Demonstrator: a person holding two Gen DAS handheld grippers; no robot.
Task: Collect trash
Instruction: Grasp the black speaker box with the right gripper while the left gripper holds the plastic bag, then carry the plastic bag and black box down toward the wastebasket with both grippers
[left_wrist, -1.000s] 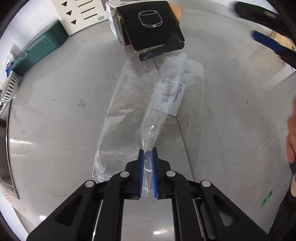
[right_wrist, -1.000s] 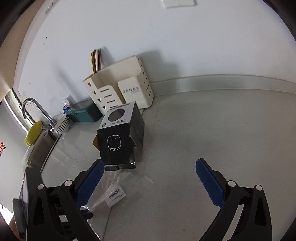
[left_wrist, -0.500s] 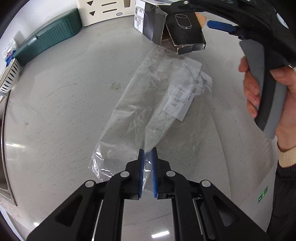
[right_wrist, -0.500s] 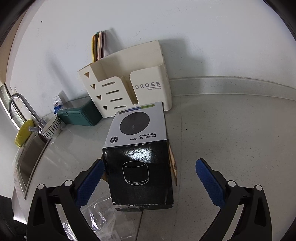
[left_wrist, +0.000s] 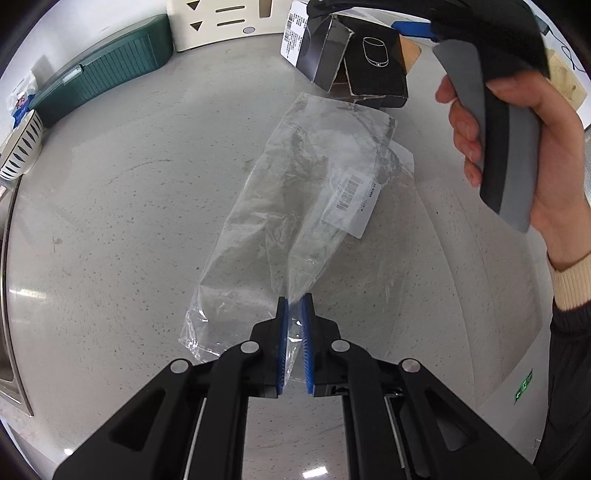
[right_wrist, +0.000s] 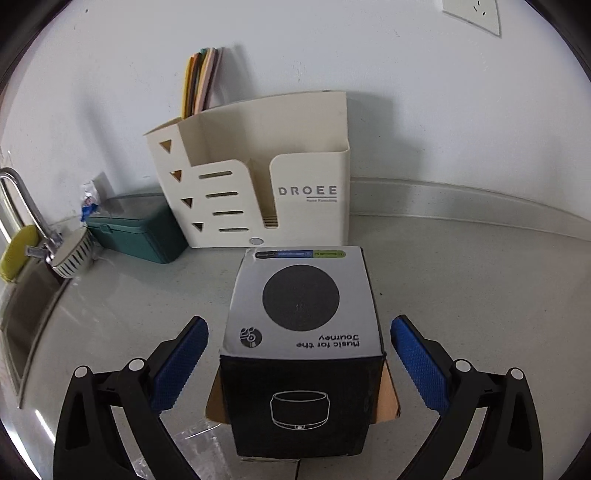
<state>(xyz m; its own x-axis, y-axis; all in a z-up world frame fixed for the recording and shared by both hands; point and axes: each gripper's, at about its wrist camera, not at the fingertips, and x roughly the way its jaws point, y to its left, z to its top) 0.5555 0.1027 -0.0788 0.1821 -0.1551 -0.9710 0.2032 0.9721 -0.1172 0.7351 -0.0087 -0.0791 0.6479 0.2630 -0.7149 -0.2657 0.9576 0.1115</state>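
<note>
Plastic fills the middle of the left wrist view: a clear plastic bag (left_wrist: 295, 206) with a white barcode label (left_wrist: 356, 201) lies stretched across the grey bench (left_wrist: 122, 206), its near corner pinched in the left claw (left_wrist: 294, 314), whose blue pads stand narrow and clamped on the film. Beyond the bag's far end sits a black speaker box (left_wrist: 369, 62). At right, a hand (left_wrist: 532, 147) grips the grey handle of the other tool.

From the right wrist view, the right claw (right_wrist: 299, 369) stands wide, one blue pad on each side of the speaker box (right_wrist: 301, 350) without touching it. Behind stand a cream organiser (right_wrist: 266, 188) and a green case (right_wrist: 136, 232).
</note>
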